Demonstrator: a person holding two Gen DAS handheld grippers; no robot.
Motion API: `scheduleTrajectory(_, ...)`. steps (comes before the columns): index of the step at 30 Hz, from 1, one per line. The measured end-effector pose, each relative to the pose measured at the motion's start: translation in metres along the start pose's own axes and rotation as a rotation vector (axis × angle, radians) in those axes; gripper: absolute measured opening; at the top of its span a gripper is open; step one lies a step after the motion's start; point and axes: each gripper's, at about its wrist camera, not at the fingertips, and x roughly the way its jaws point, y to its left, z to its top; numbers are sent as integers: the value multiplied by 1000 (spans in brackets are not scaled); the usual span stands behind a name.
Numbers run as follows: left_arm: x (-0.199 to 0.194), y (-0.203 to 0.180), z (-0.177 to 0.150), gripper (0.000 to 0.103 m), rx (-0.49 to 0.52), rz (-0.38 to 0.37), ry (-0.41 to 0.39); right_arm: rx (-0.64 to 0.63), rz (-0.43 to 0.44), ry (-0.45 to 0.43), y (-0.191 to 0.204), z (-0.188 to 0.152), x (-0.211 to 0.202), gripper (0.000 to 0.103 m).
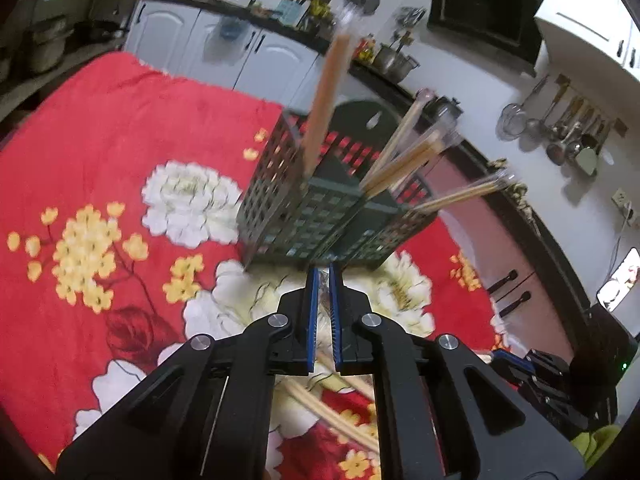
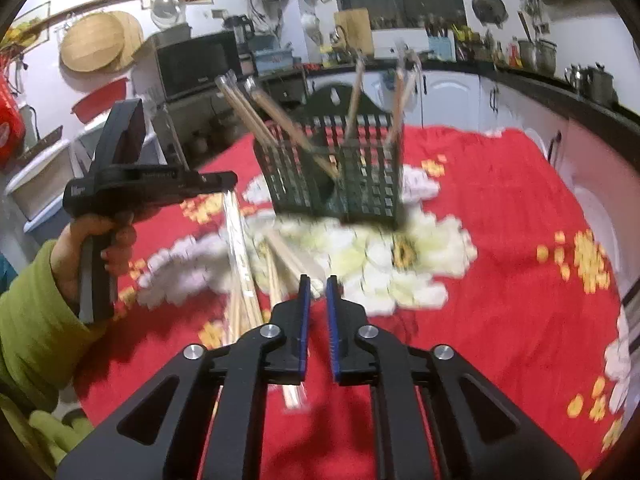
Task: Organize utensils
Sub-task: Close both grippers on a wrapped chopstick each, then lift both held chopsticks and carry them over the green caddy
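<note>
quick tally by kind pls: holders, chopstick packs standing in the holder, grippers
holder: 1
chopstick packs standing in it: at least 4; blur may hide more
grippers: 2, the left gripper and the right gripper
total: at least 7; the loose packs on the cloth are too blurred to count

A: Where does the holder (image 2: 336, 172) sit in the right wrist view?
B: Centre of the frame, on the tablecloth (image 2: 500, 208), with wrapped chopsticks (image 2: 248, 112) standing in its compartments and leaning out to upper left and upper right.
A: And the loose chopsticks (image 2: 240, 264)?
B: On the cloth below and left of the holder.
A: What is behind?
B: A counter (image 2: 560, 88) with pots along the upper right, and a microwave (image 2: 196, 62) at upper left.
</note>
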Motion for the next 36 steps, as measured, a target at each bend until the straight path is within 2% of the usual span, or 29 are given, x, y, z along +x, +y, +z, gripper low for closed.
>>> scheduleTrajectory(12,-29,-28,29,3,60,-42,-100,-55,7,-113,12,56,0,2)
scheduleTrajectory(22,-46,-59,52,3,118,-115,-166,-104,-10,-208,18,95,-18,2)
scheduleTrajectory(36,-60,-101,79,2,205,-180,-232,-166,-62,-295,16,119,-51,2)
